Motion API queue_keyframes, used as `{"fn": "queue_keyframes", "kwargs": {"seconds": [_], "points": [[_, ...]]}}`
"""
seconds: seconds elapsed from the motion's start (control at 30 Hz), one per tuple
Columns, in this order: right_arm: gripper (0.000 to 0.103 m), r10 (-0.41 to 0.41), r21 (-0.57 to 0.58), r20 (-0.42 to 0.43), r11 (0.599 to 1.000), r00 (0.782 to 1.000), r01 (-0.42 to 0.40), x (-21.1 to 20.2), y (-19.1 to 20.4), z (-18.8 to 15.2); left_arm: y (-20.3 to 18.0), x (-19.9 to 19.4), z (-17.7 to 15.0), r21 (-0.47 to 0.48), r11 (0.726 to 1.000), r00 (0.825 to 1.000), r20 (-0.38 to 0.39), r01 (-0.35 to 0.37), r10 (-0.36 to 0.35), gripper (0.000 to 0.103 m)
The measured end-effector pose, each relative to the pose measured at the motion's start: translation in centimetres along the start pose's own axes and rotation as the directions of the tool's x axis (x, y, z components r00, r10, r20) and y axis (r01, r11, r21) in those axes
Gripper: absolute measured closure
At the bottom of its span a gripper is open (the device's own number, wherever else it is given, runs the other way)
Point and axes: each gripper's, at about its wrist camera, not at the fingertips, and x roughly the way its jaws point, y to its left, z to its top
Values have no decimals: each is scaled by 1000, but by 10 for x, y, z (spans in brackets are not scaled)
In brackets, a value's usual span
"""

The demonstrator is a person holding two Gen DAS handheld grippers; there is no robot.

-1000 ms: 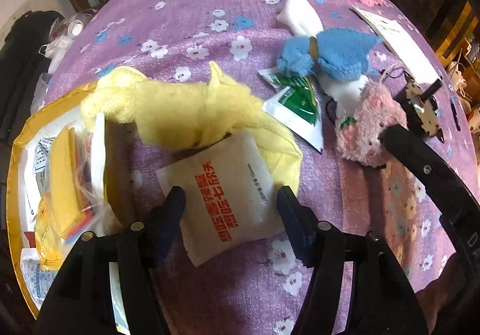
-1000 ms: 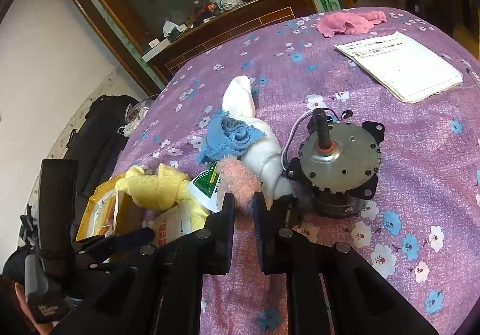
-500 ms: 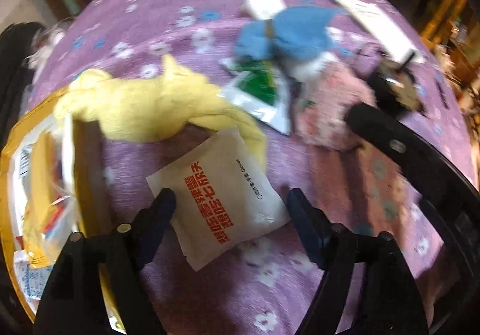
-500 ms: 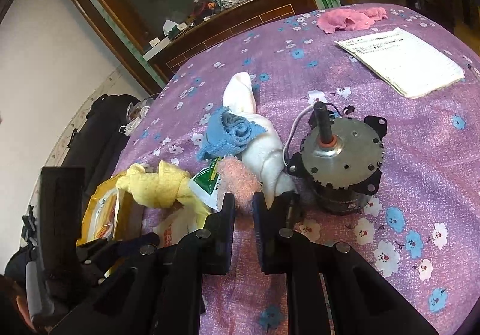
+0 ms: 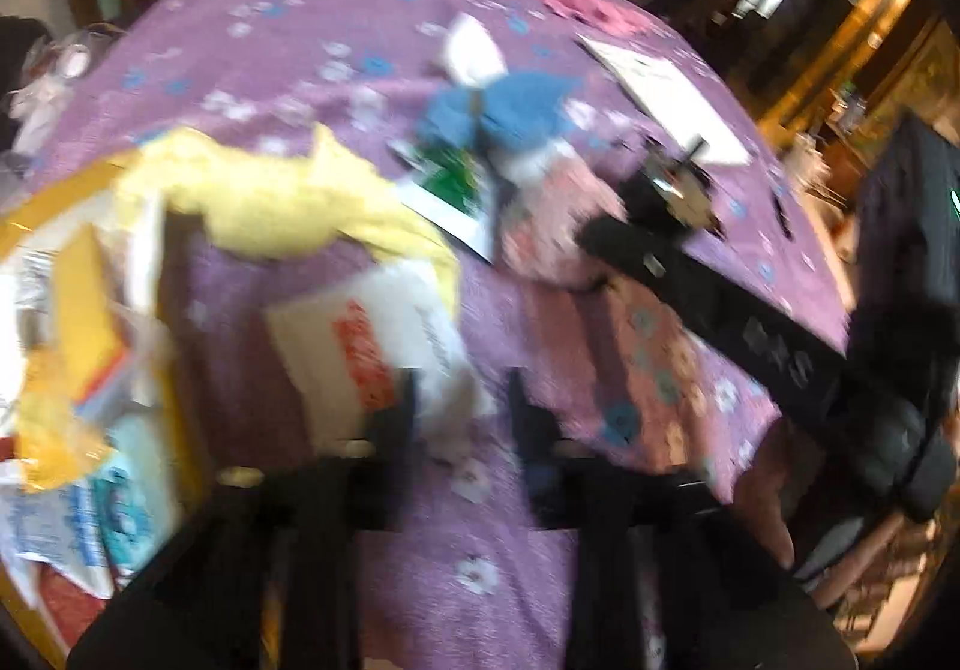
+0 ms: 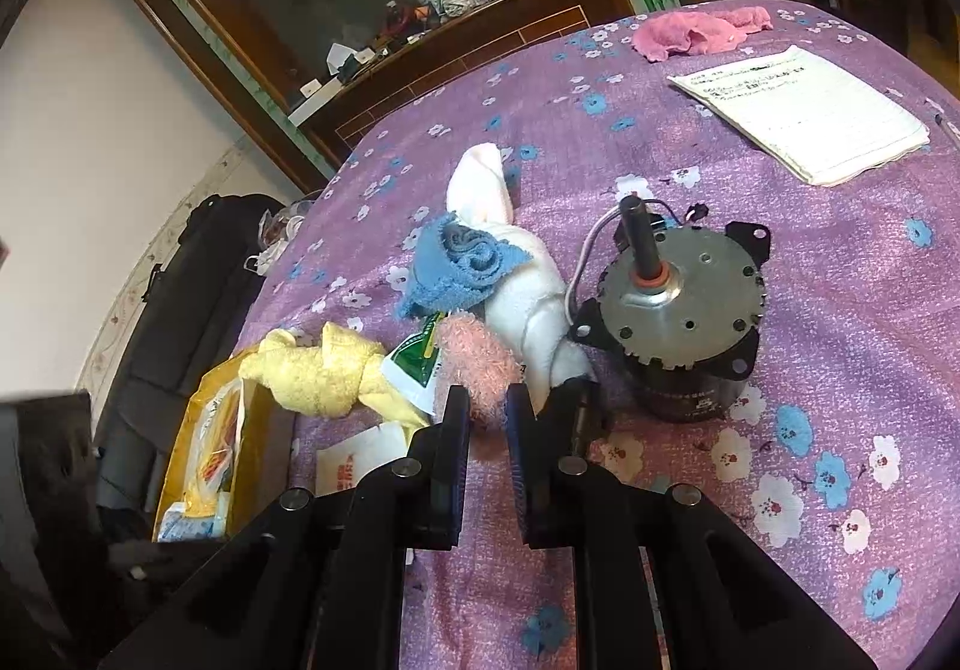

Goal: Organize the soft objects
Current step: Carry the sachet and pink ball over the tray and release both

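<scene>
A white soft packet with red print point(image 5: 372, 346) lies on the purple flowered cloth; it also shows in the right wrist view point(image 6: 354, 460). My left gripper point(image 5: 462, 400) is closed on the packet's near corner; this view is blurred. A yellow towel point(image 5: 282, 202) lies just behind it. My right gripper point(image 6: 486, 406) is shut with a narrow gap, its tips at a pink fluffy toy point(image 6: 480, 361). A blue cloth point(image 6: 459, 265) and a white rolled cloth point(image 6: 522, 274) lie behind the toy.
An open yellow bag point(image 6: 204, 442) of packets sits at the table's left edge. A grey electric motor point(image 6: 684, 310) stands right of the toy. A green and white sachet point(image 6: 414, 361), a paper booklet point(image 6: 810, 112) and a pink cloth point(image 6: 690, 31) lie further off.
My left gripper's jaws have closed from wide open onto the white packet's near corner, and its view has swung. My right gripper has stayed shut by the pink toy.
</scene>
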Motion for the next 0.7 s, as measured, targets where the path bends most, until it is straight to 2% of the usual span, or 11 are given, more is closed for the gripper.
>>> {"fn": "queue_keyframes", "kwargs": {"seconds": [0.03,0.1,0.17,0.23,0.3,0.4,0.5,0.63,0.7], "points": [[92,2,-6,1,1000,1000,-2,0,1,0,0,2,3,14,999,999,1,-44,44,34],[91,-4,-14,6,1000,1000,4,-1,3,-1,-2,10,11,36,989,990,-11,-142,142,34],[91,-2,-12,7,1000,1000,2,-1,3,-1,2,20,17,23,986,985,-42,-164,165,34],[91,2,-9,8,1000,1000,-2,-1,2,-1,5,38,23,5,986,980,-107,-166,166,34],[91,0,-7,13,1000,1000,0,-3,1,-2,0,46,26,12,975,967,-126,-221,221,34],[91,6,3,12,1000,1000,-6,-3,-1,-2,-4,50,28,-16,976,965,-153,-219,214,32],[91,5,1,15,1000,1000,-5,-5,0,-3,-9,57,28,3,971,957,-168,-237,234,28],[91,8,11,11,1000,1000,-8,-4,-1,-3,-16,57,25,-8,983,971,-158,-182,179,29],[91,9,10,12,1000,1000,-9,-5,0,-2,-16,57,24,-2,984,974,-145,-178,176,29]]}}
